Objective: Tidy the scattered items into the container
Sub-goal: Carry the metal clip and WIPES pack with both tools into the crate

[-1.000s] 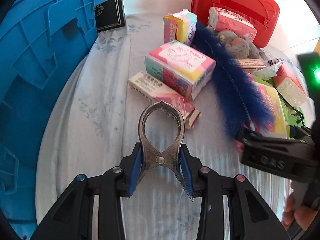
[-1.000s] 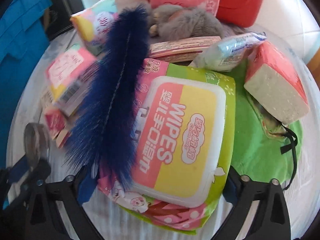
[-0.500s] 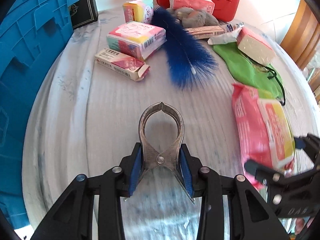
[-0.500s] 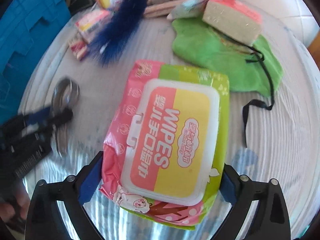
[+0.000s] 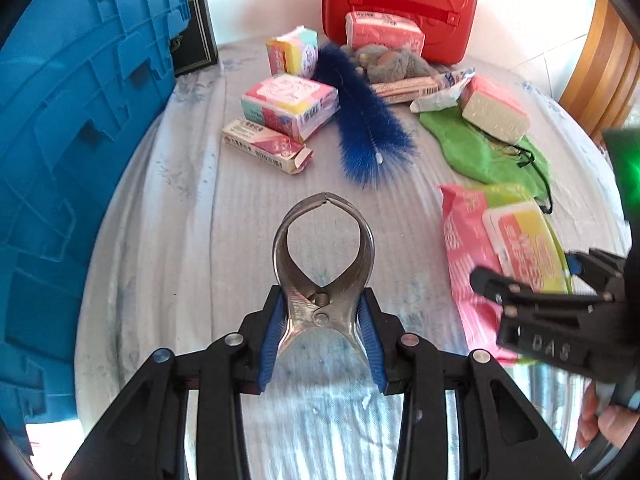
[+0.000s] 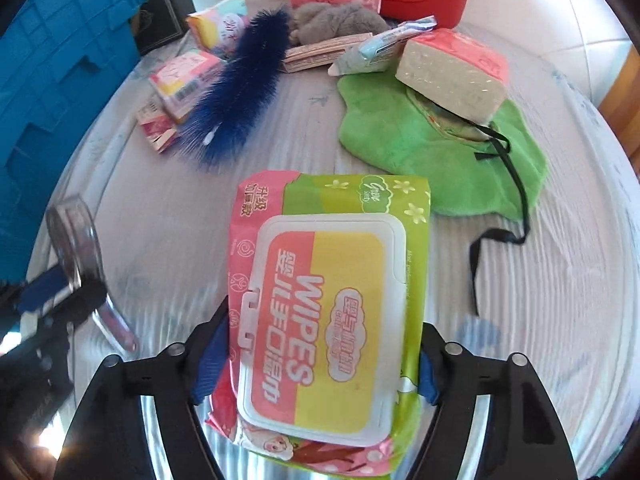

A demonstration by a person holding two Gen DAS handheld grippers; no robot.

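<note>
Both hands have pulled back from the pile since a second ago, so the clutter that then filled the views now lies farther up the table, and the wipes pack (image 6: 328, 320) has come away from the blue brush (image 6: 240, 84) that lay across it.

Nearest, the left gripper (image 5: 324, 320) has its fingers clamped on one pair of metal pincers (image 5: 323, 256), held by the handles with the rounded head pointing away over the cloth-covered table (image 5: 168, 240). The right gripper (image 6: 320, 356) has the one wipes pack between its fingers, and they are closing on its sides; the pack sits lifted off the table, lid up. From the left wrist view the right gripper shows at the right edge with fingertips of the hand behind it.

Beyond lie one green cloth (image 6: 400, 148) with a black cord, and one pink-topped tissue pack (image 6: 456, 72) resting on its far edge. Left of these are the one blue brush, one long pink carton (image 5: 266, 148) and two colourful tissue packs: a larger one (image 5: 290, 104) and a smaller one (image 5: 292, 50) behind it. Farther back are one flat carton (image 6: 328, 54), one small blue-white packet (image 6: 384, 46), one grey plush toy (image 6: 336, 22) and one more pink tissue pack (image 5: 384, 34) leaning on a red case (image 5: 400, 4). The blue crate (image 5: 80, 140) stands along the left side, a dark box (image 5: 194, 32) just beside it.
</note>
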